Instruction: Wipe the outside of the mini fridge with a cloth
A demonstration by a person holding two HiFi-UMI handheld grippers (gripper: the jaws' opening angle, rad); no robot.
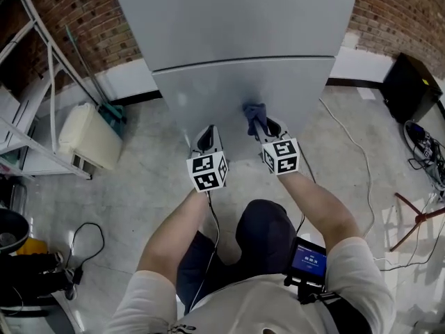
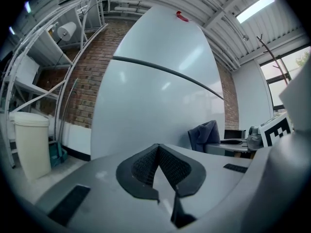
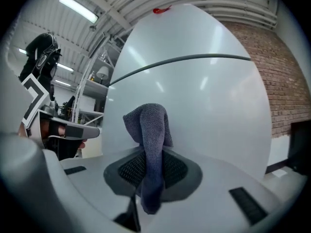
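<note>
Pale floor, grey fridge, white bin, loose cables

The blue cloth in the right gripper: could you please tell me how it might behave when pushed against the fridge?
The cloth is probably floppy: its free end droops over above the right gripper. Its knitted texture suggests it is light and may drag rather than slip on the smooth fridge.

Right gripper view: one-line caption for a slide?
Cloth clamped in the right hand-held gripper, facing the fridge.
</note>
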